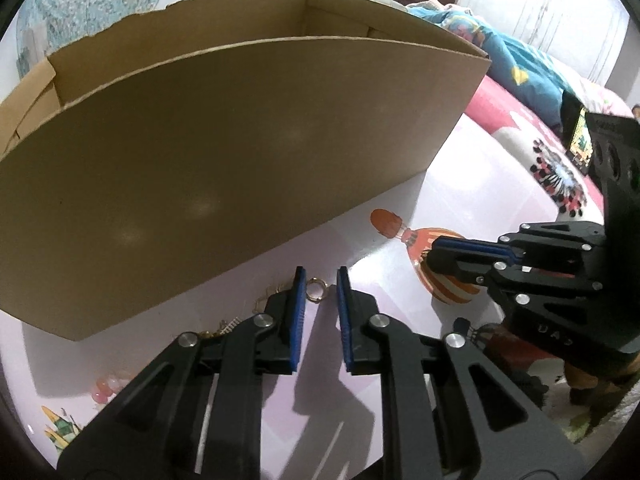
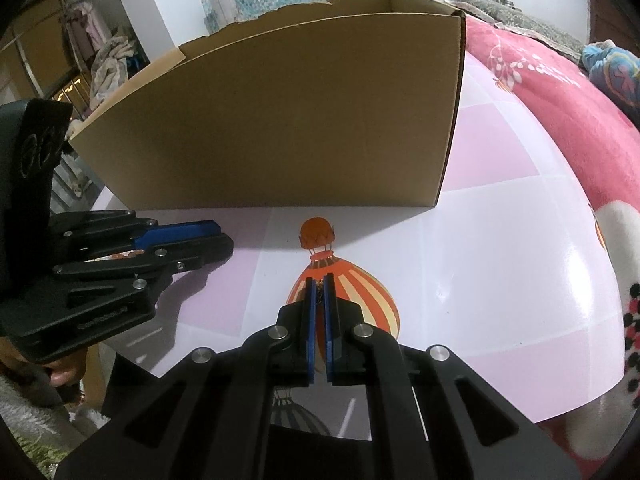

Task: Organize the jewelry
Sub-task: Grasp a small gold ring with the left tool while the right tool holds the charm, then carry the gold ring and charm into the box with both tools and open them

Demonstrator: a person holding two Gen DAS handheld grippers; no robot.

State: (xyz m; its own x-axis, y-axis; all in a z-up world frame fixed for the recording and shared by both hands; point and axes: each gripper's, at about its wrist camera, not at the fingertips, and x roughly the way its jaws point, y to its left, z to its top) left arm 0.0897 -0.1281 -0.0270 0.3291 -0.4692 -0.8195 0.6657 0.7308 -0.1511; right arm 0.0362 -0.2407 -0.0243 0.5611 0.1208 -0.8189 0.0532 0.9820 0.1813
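A gold ring (image 1: 316,289) lies on the pink table mat (image 1: 460,184) just in front of the cardboard box (image 1: 224,160). My left gripper (image 1: 321,284) is open, its blue pads on either side of the ring. More gold jewelry (image 1: 228,326) and pink beads (image 1: 106,388) lie to its left. My right gripper (image 2: 319,285) is shut on a small dark chain-like jewelry piece (image 2: 319,294), above the balloon print. It also shows in the left wrist view (image 1: 440,246); the left gripper shows in the right wrist view (image 2: 224,236).
The open-topped cardboard box (image 2: 288,120) stands at the back of the table. A pink blanket (image 2: 560,92) and blue bedding (image 1: 516,64) lie to the right. The mat's edge (image 2: 600,392) drops off at the right.
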